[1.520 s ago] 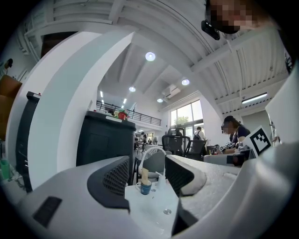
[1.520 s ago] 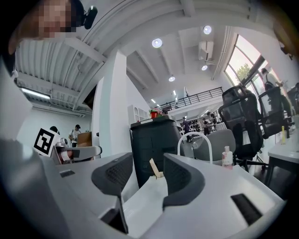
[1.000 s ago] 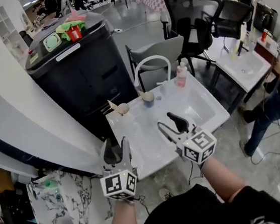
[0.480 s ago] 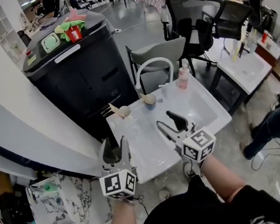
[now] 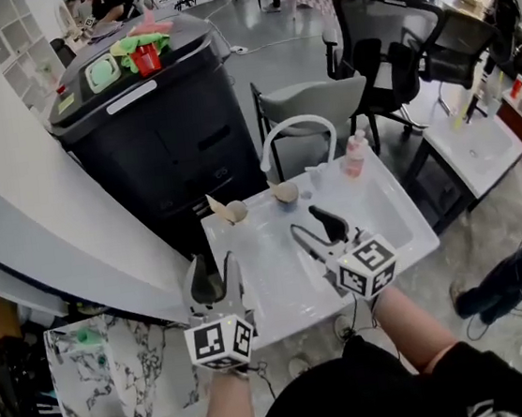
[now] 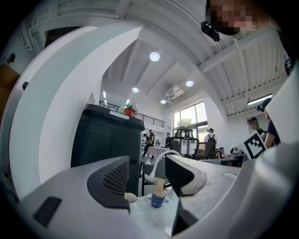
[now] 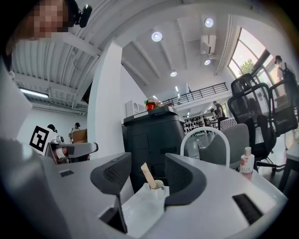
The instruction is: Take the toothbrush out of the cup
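Opening wider and edging nearer, the right gripper [image 5: 306,224] aimed its spread, empty jaws at the cup [image 7: 157,186] with the untouched toothbrush [image 7: 147,174]; the left gripper [image 5: 214,271] hung spread too.

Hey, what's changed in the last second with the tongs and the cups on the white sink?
Both tongs have edged forward: the cup holding the toothbrush and the second cup now sit slightly nearer the left tongs and right tongs. The right tongs' jaws have just been opening a little wider, with nothing between them. Nothing was gripped or let go. Cups, toothbrush and pink bottle stayed put.
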### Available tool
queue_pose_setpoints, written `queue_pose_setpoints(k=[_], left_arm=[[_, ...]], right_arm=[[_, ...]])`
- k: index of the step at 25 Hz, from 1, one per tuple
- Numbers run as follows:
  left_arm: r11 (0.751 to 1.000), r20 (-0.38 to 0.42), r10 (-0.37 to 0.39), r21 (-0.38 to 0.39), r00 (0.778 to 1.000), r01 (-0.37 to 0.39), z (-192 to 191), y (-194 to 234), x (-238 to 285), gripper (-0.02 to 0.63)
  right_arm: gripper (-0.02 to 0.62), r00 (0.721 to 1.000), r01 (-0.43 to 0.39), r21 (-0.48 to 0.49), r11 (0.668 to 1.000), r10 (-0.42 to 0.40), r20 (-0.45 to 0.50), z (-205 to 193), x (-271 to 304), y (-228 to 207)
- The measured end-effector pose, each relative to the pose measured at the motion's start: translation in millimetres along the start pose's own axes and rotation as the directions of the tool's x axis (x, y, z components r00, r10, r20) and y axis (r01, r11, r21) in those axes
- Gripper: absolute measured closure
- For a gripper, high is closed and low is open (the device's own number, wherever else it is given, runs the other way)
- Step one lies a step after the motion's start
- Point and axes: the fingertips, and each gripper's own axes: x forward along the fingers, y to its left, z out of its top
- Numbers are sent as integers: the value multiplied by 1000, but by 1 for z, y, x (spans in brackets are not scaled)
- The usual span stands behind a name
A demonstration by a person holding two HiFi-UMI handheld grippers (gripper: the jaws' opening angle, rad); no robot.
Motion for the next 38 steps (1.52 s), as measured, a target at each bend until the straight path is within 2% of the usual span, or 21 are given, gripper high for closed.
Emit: queue_pose_setpoints(k=[14,25,38], left_arm=[[998,-16,64,24,998,-64,-19,-17,44,383],[994,-14,108,23,994,-107,-26,-15,68,383],[986,-42,165,9,985,-165,-38,-4,80,383]], right_arm=[[367,994,-76,12,997,76,-77,-23,40,-56],[368,981,-122,-25,992,116,-157,-57,92,-84],[371,945,-124,-36,992,107,-310,-133,146,-121]])
